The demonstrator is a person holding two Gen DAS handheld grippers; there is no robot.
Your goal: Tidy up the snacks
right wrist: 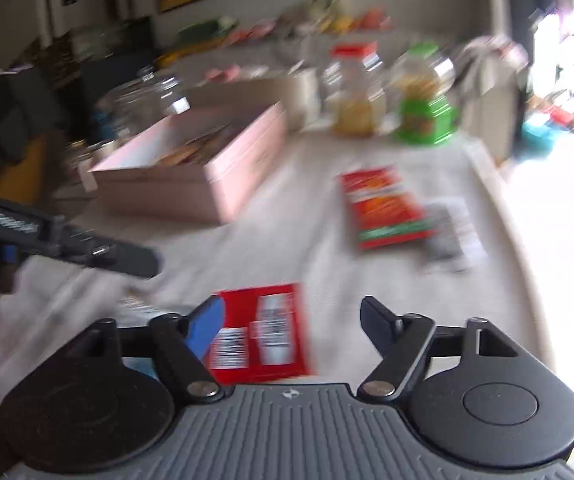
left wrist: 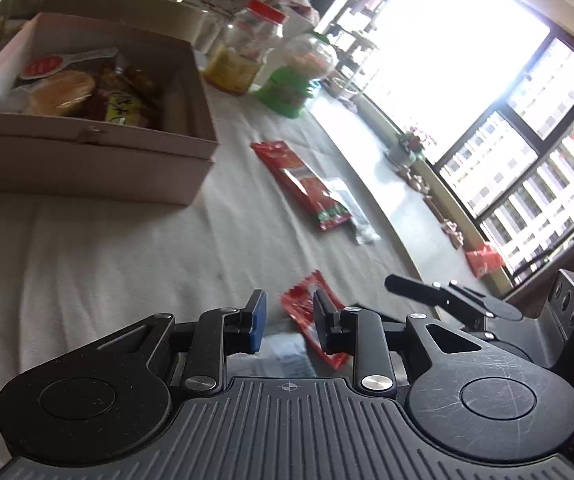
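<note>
A pink cardboard box (left wrist: 87, 140) (right wrist: 191, 168) holding several snack packets stands on the white-clothed table. A long red packet (left wrist: 303, 184) (right wrist: 383, 208) lies to its right, partly over a clear packet (left wrist: 351, 208) (right wrist: 451, 232). My left gripper (left wrist: 289, 316) hovers low over the cloth with its jaws a narrow gap apart and nothing between them. A small red packet (left wrist: 307, 312) lies just behind its right finger. My right gripper (right wrist: 291, 320) is open wide above a red packet (right wrist: 263, 332) with barcode labels, and its pads do not touch the packet.
A red-lidded jar (left wrist: 247, 56) (right wrist: 355, 92) and a green-based jar (left wrist: 299, 76) (right wrist: 423, 104) stand beyond the box. A glass jar (right wrist: 143, 100) is behind the box. The table's rounded edge (left wrist: 399, 240) runs along the right, by bright windows. The right wrist view is blurred.
</note>
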